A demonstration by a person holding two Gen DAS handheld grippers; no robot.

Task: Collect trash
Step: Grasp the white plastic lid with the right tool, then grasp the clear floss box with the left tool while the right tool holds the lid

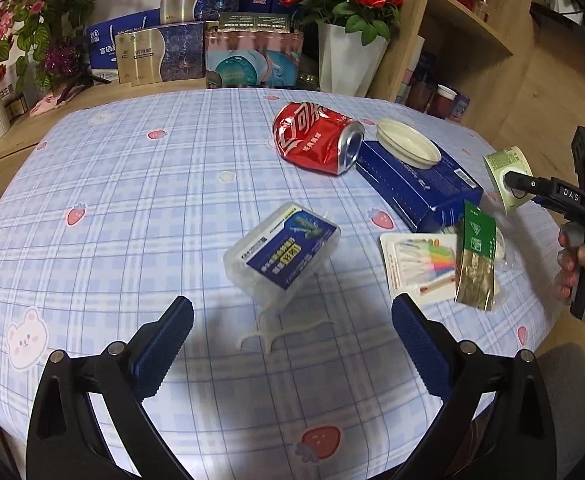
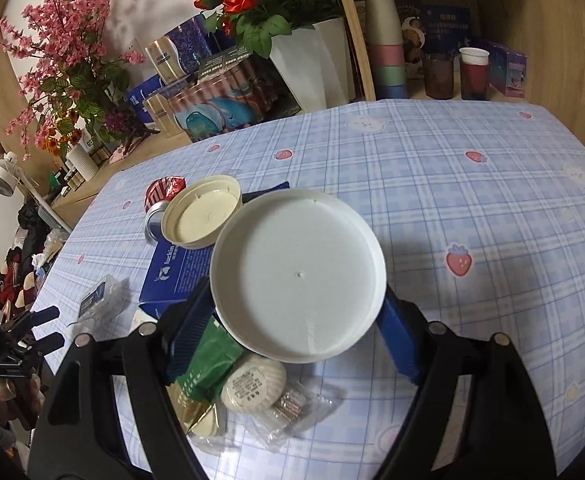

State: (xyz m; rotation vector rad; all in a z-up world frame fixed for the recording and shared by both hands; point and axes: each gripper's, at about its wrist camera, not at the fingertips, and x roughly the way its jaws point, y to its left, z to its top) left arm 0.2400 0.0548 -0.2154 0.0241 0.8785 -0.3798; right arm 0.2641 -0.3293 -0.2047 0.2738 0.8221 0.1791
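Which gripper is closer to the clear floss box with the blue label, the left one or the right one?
Left. The left gripper stands open just in front of the floss box, not touching it. The right gripper is off to the side, shut on a white lid.

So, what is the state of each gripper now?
Left gripper: open, holding nothing.
Right gripper: closed on the white cup.
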